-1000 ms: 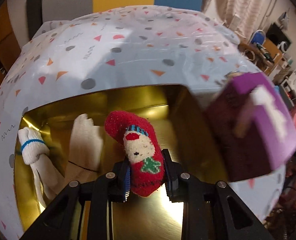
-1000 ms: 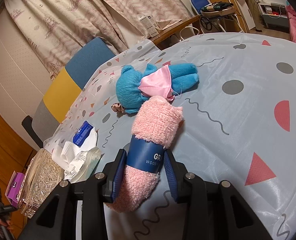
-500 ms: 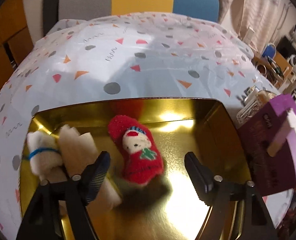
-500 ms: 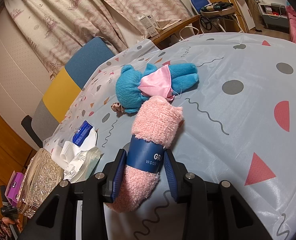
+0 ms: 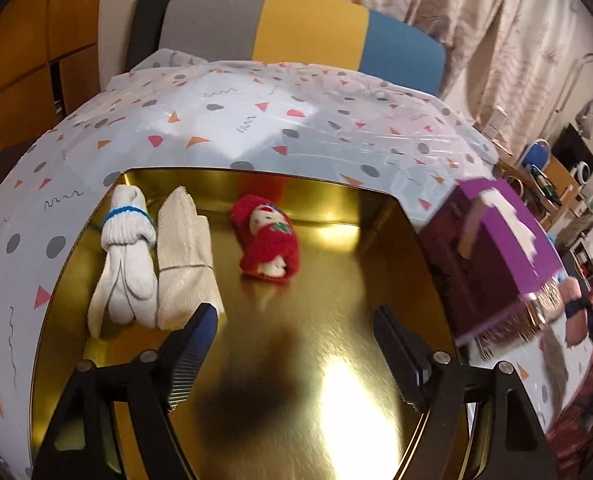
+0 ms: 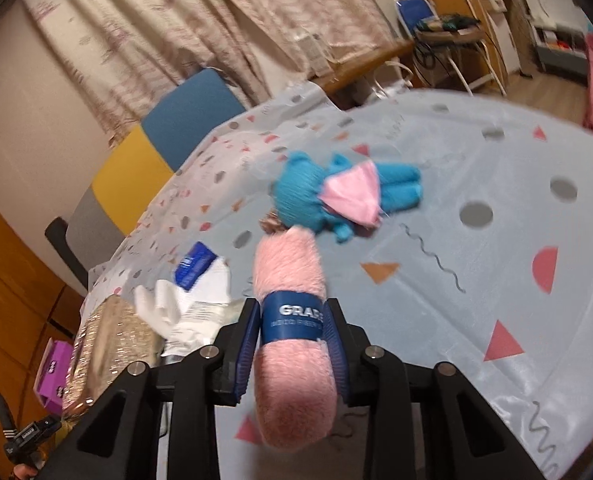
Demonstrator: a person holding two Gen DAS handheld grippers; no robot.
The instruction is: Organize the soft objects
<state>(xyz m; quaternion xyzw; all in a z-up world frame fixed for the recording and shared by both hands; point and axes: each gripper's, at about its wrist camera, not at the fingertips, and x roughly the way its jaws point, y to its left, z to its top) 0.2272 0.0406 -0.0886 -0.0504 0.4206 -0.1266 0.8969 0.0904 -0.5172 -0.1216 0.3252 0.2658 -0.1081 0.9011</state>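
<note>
While the left tongs (image 5: 294, 326) hang above the gold tray (image 5: 412, 236) with jaws wide and opening a little more, nothing is between them. Inside the tray lie, from left to right, a white sock bundle (image 5: 124, 256), a cream sock (image 5: 186, 260) and a red sock (image 5: 268, 238) — all apart from the jaws. The right tongs (image 6: 292, 330) are closing on a pink yarn roll (image 6: 292, 344), held above the tabletop (image 6: 476, 280) — near a blue plush toy (image 6: 308, 196).

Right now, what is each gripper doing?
Left gripper: jaws opening, nothing between them, above the gold tray.
Right gripper: jaws closing on the pink yarn skein.
</note>
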